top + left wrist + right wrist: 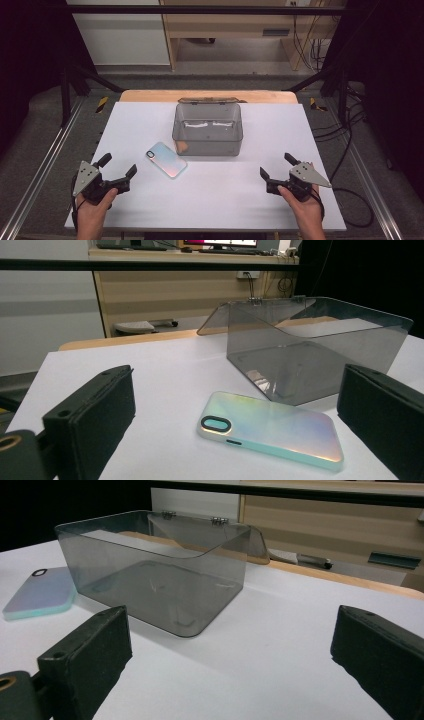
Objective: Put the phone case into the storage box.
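Phone case lies flat on the bench, back side up, iridescent pastel finish, camera cutout at its far-left end. We see it left of centre in the high view, just off the near-left corner of the box, close to it but apart.

Going left to right in the high view:

Left hand-held gripper: held in our left hand near the bench's near-left corner, grey three-cornered plate on top. Jaws spread wide, nothing between the pads, pointing toward the phone case. In the left gripper view the phone case sits between and beyond the two black jaws, near them but not touched, with the box behind it.

Phone case: as above, well clear of both bench edges.

Box: smoked see-through plastic, rounded corners, standing upright at bench centre toward the far side. Hinged lid is swung open to the back. Something small and brownish shows through the wall at the near-left inside corner; we cannot tell what it is.

Right hand-held gripper: held in our right hand near the bench's near-right area, jaws also spread wide and empty. In the right gripper view they face the box, well apart from it, with the phone case at its left.
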Demonstrator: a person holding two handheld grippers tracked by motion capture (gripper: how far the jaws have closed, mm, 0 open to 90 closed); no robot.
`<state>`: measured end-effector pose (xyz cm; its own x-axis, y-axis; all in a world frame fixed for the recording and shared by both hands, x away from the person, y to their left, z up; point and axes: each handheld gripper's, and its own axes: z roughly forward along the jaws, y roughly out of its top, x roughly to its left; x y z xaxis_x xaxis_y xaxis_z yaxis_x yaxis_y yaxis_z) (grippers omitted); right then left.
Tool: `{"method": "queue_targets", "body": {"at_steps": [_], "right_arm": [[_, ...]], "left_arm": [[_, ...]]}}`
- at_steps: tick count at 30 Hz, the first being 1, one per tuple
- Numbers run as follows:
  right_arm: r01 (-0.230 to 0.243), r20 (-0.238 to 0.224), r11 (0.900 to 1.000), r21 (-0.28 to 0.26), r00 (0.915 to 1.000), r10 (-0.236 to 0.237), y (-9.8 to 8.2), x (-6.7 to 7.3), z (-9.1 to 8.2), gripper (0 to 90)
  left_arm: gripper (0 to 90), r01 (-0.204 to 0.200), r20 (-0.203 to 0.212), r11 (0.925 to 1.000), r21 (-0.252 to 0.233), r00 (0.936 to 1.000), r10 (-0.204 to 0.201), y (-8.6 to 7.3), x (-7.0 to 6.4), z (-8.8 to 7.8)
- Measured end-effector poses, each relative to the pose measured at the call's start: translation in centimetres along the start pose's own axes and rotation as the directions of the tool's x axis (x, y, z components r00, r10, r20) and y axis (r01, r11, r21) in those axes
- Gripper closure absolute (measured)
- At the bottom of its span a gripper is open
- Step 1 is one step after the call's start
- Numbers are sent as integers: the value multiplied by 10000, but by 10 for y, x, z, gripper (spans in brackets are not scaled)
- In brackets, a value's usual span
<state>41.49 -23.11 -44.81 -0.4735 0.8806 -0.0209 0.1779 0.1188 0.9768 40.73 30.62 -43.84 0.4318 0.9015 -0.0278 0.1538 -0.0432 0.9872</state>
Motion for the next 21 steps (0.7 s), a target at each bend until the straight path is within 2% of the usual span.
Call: {"method": "queue_targets", "body": {"at_steps": [7, 9, 10, 13, 17, 19, 20, 21], "right_arm": [[-45, -135, 9999, 141, 9999, 47, -1, 3, 1, 30], [-44, -113, 9998, 196, 9999, 46, -2, 3, 2, 30], [-75, -93, 9998, 199, 9999, 77, -2, 3, 2, 30], [-134, -92, 9997, 210, 9999, 136, -2, 3, 2, 30], [-209, -145, 9996, 172, 9997, 211, -2, 4, 2, 30], [-199, -168, 9996, 195, 9997, 202, -2, 4, 2, 30], [-171, -167, 9996, 208, 9997, 175, -2, 4, 2, 30], [-166, -190, 9996, 222, 9997, 171, -2, 4, 3, 30]], "left_arm": [[26, -17, -27, 9989, 460, 10000, 18, -2, -4, 7], [29, -224, -8, 9966, 788, 9997, 225, -2, -6, 15], [29, -224, -8, 9966, 788, 9997, 225, -2, -6, 15], [33, -263, 164, 9924, 1206, 9996, 245, 1, -8, 33], [36, -767, 383, 9815, 1756, 9967, 710, 7, -9, 56], [39, -719, 482, 9800, 1857, 9968, 640, 8, -9, 61], [39, -698, 635, 9745, 2132, 9963, 574, 10, -7, 72], [41, -699, 621, 9720, 2245, 9964, 573, 11, -5, 77]]}}
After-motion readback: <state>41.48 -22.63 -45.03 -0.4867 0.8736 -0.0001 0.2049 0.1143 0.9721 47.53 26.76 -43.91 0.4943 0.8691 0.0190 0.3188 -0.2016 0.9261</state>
